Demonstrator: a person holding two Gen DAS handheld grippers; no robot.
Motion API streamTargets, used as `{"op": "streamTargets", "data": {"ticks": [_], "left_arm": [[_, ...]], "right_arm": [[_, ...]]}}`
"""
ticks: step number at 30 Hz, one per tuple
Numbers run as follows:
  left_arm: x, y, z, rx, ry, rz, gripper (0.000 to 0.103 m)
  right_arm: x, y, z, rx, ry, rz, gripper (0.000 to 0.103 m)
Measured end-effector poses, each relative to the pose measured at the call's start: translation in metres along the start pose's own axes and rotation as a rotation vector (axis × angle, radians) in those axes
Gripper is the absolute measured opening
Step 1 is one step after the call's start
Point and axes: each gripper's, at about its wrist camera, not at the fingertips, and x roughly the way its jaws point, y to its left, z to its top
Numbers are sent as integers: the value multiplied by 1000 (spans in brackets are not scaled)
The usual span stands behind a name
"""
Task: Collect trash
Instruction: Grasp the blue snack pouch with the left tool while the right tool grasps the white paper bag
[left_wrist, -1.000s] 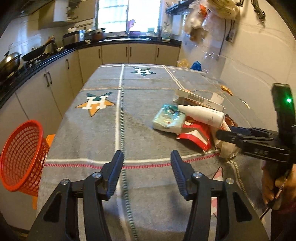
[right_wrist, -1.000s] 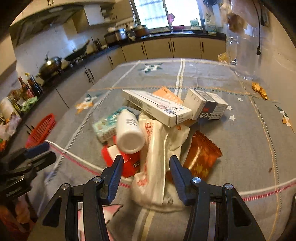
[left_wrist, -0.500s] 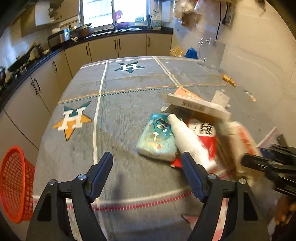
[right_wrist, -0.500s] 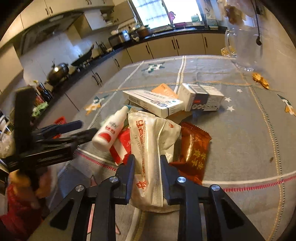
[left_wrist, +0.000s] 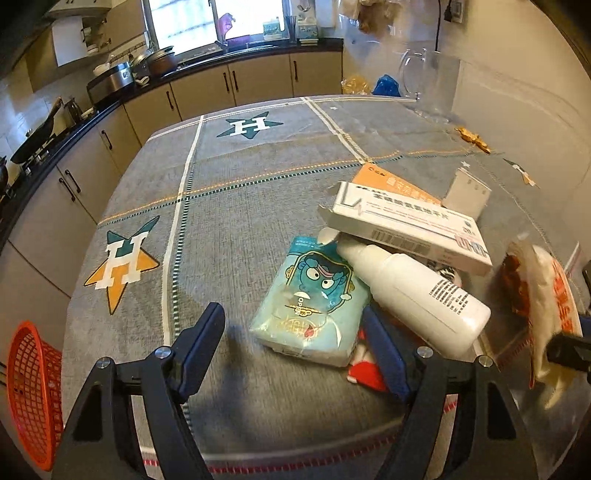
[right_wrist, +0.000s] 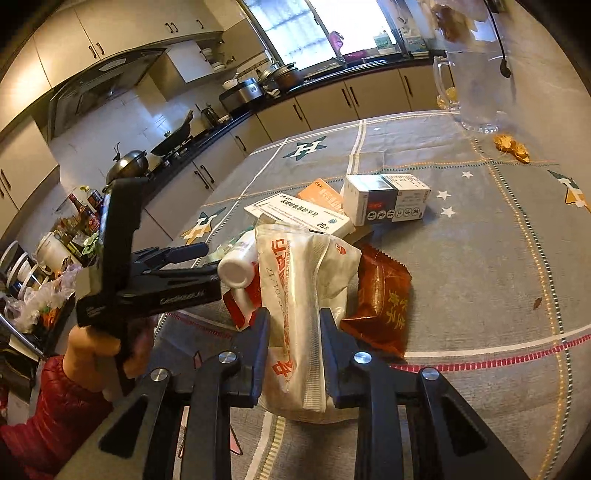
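The grey tablecloth (left_wrist: 229, 229) is carrying one heap of trash: three cartons, three packets, one bottle. One orange basket (left_wrist: 33, 398) is waiting off the edge, likely the bin. Right gripper (right_wrist: 294, 326) is clamping the white packet (right_wrist: 299, 295); left gripper (left_wrist: 295, 328), jaws closing, is straddling the blue tissue pack (left_wrist: 314, 310) untouched.

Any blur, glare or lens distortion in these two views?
Left wrist view: white plastic bag at the right edge is smeared, window blown out. Right wrist view: sharp on the bag, window overexposed. Both: fisheye bends the table edges, dark corners.
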Motion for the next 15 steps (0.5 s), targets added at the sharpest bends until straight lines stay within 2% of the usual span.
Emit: {"op": "streamTargets", "data": {"ticks": [3, 5, 10, 15], "left_arm": [[8, 4, 0, -18, 31, -21, 58], [10, 5, -3, -24, 38, -30, 57], [0, 11, -14, -55, 23, -44, 47], [-19, 21, -37, -89, 19, -28, 45]], "right_arm": [[1, -2, 0, 4, 2, 7, 29], [1, -1, 0, 7, 4, 9, 29], [2, 3, -1, 3, 8, 14, 29], [2, 9, -3, -10, 11, 21, 29]]}}
